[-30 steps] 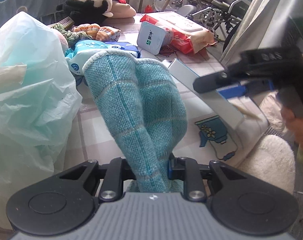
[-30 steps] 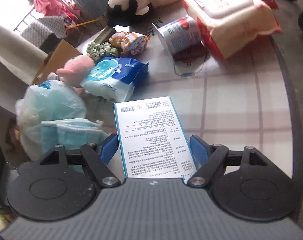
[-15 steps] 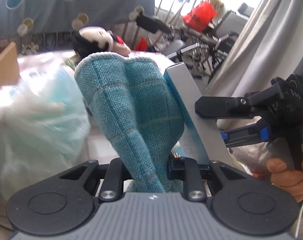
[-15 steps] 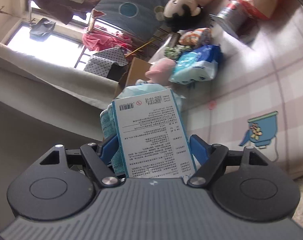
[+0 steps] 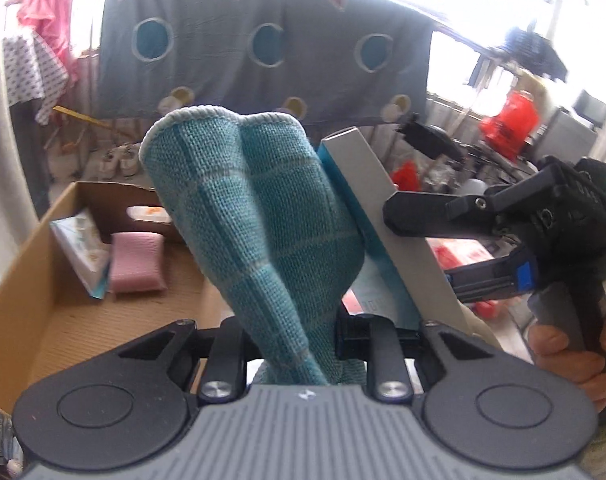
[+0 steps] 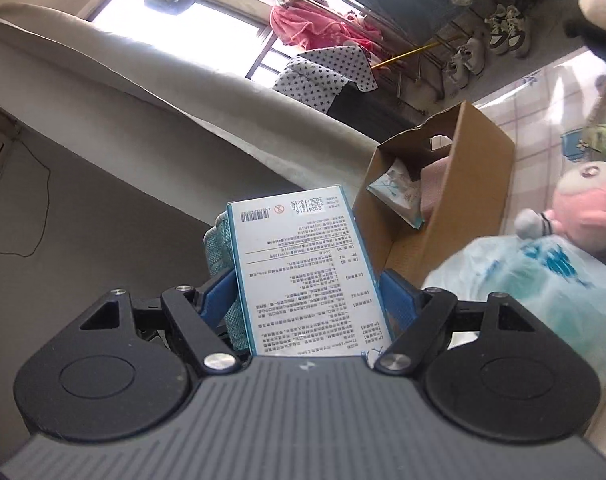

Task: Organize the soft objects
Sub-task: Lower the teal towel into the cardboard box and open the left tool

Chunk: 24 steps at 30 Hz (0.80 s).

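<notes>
The left claw is clamped on a teal woven cloth, which stands up between its fingers. The right claw is closed on a flat white box with blue edges and printed text, just right of the cloth. An open brown cardboard box lies ahead-left, with a pink sponge inside.

A folded cloth stands up between the left gripper's fingers. Just to its right, a flat box is held in the right gripper. Beyond and to the left sits a cardboard box; inside it, a tissue pack leans beside a sponge.
</notes>
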Each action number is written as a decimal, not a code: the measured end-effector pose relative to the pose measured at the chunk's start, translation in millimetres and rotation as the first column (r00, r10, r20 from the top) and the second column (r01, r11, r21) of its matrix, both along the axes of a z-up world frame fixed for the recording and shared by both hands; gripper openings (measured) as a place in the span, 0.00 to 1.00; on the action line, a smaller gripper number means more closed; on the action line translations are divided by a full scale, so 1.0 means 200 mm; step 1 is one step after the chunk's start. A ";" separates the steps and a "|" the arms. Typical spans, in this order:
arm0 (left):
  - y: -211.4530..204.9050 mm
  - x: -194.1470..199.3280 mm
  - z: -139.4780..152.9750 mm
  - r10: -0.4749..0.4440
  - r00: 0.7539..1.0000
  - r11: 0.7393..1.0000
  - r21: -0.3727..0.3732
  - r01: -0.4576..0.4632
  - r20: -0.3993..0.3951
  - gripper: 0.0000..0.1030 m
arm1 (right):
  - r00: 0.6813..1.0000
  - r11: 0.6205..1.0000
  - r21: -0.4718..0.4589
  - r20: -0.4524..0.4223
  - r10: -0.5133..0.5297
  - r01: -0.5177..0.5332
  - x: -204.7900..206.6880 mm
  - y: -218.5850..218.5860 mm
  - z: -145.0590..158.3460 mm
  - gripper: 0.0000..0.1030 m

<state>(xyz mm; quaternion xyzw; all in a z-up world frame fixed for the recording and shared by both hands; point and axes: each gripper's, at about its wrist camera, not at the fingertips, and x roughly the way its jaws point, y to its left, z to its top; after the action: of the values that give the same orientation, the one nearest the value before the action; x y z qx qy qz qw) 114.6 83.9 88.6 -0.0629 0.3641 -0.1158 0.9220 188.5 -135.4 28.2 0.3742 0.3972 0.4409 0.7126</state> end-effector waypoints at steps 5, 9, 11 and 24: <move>0.28 0.37 -0.13 0.054 0.996 0.998 -0.028 -0.056 -0.065 0.23 | 0.997 0.999 -0.049 -0.073 -0.004 0.001 0.40 0.36 -0.07 0.75; 0.43 0.61 -0.26 0.068 0.992 0.997 -0.021 -0.071 -0.110 0.23 | 0.991 0.999 -0.053 -0.135 -0.011 0.004 0.68 0.55 -0.20 0.75; 0.46 0.72 -0.34 0.068 0.989 0.998 -0.004 -0.069 -0.130 0.23 | 0.987 0.998 -0.063 -0.158 -0.010 0.000 0.81 0.65 -0.27 0.75; 0.35 1.20 -0.76 -0.043 0.964 0.990 0.120 0.077 -0.263 0.23 | 0.982 0.996 -0.007 -0.170 -0.087 0.087 1.17 0.57 -0.43 0.75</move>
<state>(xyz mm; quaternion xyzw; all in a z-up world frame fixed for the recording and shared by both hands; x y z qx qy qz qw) 354.1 153.1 -63.8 -0.0066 0.4903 -0.1106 0.8645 421.5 -21.9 -58.1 0.4276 0.4397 0.3757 0.6947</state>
